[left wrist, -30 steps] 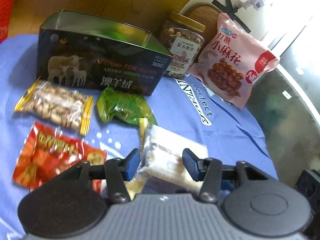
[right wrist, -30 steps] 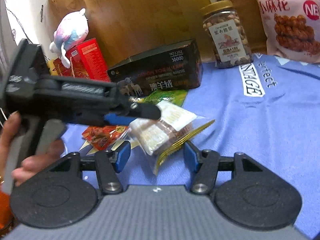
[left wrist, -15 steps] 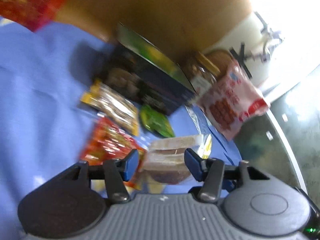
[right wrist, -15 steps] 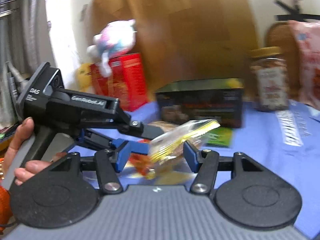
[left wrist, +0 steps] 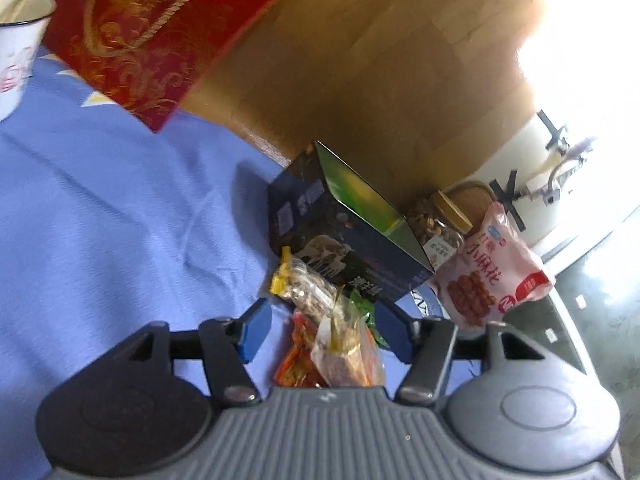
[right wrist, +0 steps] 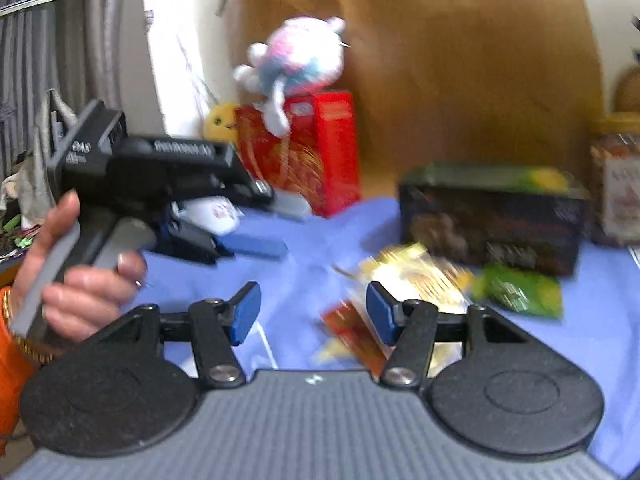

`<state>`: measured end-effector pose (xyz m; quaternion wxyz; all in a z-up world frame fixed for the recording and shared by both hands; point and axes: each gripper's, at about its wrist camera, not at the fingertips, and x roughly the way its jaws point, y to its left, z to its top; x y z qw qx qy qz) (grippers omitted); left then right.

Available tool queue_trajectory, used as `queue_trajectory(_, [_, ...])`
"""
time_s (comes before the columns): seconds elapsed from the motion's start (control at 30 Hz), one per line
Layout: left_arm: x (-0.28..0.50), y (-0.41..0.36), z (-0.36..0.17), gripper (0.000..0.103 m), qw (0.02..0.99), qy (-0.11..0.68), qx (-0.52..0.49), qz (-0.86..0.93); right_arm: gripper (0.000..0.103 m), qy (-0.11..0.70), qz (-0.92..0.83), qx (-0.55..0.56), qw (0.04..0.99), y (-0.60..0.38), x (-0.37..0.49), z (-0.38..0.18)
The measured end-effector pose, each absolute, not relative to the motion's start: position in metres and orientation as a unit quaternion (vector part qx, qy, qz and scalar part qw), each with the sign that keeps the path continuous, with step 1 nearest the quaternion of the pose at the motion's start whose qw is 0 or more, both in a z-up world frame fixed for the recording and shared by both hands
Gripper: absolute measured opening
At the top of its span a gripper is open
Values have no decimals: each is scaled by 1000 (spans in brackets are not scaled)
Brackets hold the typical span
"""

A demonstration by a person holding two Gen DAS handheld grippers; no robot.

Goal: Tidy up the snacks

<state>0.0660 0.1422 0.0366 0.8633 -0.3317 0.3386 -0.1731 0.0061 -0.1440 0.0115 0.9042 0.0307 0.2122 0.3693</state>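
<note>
Lying on the blue cloth [left wrist: 120, 240] in front of the dark box [left wrist: 344, 248], the snack packets form a loose cluster. The peanut packet [left wrist: 308, 288] touches the box's front face, its long axis running from the box toward the left gripper [left wrist: 324, 330]. The clear packet [left wrist: 344, 348] sits nearer that gripper, its crimped end pointing up and away toward the box, and it overlaps the red packet [left wrist: 296, 360]. The green packet [left wrist: 366, 308] is just beside them, near the box's front corner. The left gripper's jaws have just been opening; the clear packet shows between them, but the pads do not press on it. In the blurred right wrist view, the right gripper [right wrist: 312, 312] stands partly open with only cloth between its fingers, and nothing is held. A hand [right wrist: 80, 276] grips the left gripper's handle.

Behind the box's right end stand a nut jar [left wrist: 440, 224] and a pink bag [left wrist: 488, 272], the bag leaning upright. Left of the box, well apart, are a red carton [left wrist: 160, 40] with a plush toy [right wrist: 296, 64] on top and a white mug [left wrist: 16, 48]. A wooden board [left wrist: 380, 60] rises behind the box, against a pale wall.
</note>
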Motion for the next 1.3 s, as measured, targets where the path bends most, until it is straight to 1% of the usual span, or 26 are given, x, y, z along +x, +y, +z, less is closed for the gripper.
queue_trajectory(0.1, [76,123,36,62,872,345,-295,-182,61,249,323,41,912,-159,14,-1])
queue_trajectory(0.23, [80,95,41,61,888,339,-233,-205,62,273,272,37,922,-172,23,-10])
queue_trajectory(0.27, [80,89,41,58,889,340,-219,-213,62,283,267,34,921,-170,27,-12])
queue_trajectory(0.3, [81,81,39,52,889,347,-204,-219,63,299,269,31,915,-168,33,-15])
queue_trajectory(0.33, [83,72,36,40,886,359,-189,-225,62,303,272,31,913,-165,37,-19])
queue_trajectory(0.37, [84,65,31,38,883,370,-177,-229,61,303,275,31,912,-163,39,-18])
queue_trajectory(0.4, [82,59,29,36,886,371,-164,-224,47,304,278,31,911,-162,41,-18])
queue_trajectory(0.43, [79,54,29,35,890,369,-154,-221,40,304,283,34,909,-162,41,-18])
queue_trajectory(0.67, [62,20,37,36,872,376,-168,-265,39,282,253,49,924,-199,15,-13])
queue_trajectory(0.77, [54,-4,35,36,869,377,-160,-278,39,260,231,36,937,-218,-1,-6])
queue_trajectory(0.87, [53,-19,28,37,867,387,-151,-275,41,275,224,25,935,-230,-2,-9])
queue_trajectory(0.97, [48,-18,27,48,875,379,-148,-261,42,296,218,20,930,-239,-1,-21])
queue_trajectory(1.0, [46,-15,28,58,881,370,-148,-253,45,288,221,23,931,-242,-4,-23])
queue_trajectory(1.03, [44,-12,29,65,888,360,-149,-243,49,284,223,24,932,-245,-6,-25])
queue_trajectory(1.07, [42,-9,29,66,895,350,-150,-234,51,280,226,31,933,-248,-7,-26])
queue_trajectory(1.13, [40,-6,27,67,901,343,-147,-219,61,277,231,49,932,-253,-7,-27])
queue_trajectory(1.3, [38,-9,18,67,901,352,-138,-213,62,272,225,58,934,-253,-9,-26])
